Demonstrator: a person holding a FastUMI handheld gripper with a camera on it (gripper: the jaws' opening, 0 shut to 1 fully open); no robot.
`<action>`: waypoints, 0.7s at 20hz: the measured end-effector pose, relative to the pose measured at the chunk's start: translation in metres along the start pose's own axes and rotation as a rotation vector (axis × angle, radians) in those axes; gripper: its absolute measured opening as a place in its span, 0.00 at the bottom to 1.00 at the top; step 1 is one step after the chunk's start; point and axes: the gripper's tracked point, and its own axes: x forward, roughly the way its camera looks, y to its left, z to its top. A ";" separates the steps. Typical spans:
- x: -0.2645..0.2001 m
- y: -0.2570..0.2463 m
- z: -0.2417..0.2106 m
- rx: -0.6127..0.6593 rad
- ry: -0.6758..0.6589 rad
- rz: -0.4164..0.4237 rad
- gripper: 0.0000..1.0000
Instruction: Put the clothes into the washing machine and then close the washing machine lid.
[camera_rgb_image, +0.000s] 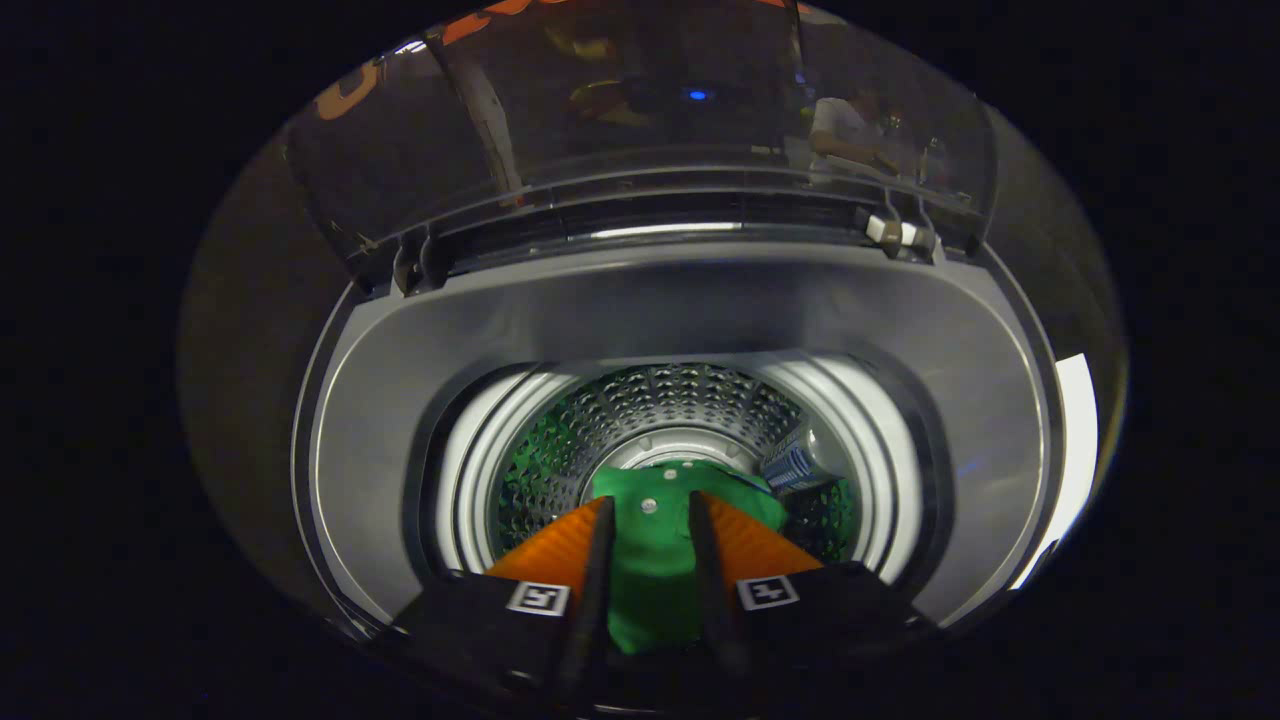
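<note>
Two fingers (598, 560) pinching soft green garment (655, 560), over round perforated steel drum (660, 400), glassy lid (620, 110) raised

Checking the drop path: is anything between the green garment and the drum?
Nothing visible: the lid is up, the gripper holds the green garment over the open drum.

One washing machine (690, 300), top-loading. One lid (640, 110), transparent and raised upright behind the opening. One drum (650, 405), perforated metal. One green garment (655, 545), carrying two small round buttons and lying between the two fingers (595, 570) of the one tool (650, 515), which press against its sides. One striped blue-and-white item (792, 465) beside the garment inside the drum.
</note>
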 end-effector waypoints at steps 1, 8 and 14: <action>-0.005 0.002 0.000 -0.011 0.001 0.004 0.63; -0.063 0.001 0.025 -0.026 -0.120 -0.024 1.00; -0.152 0.004 0.083 0.084 -0.289 -0.037 0.99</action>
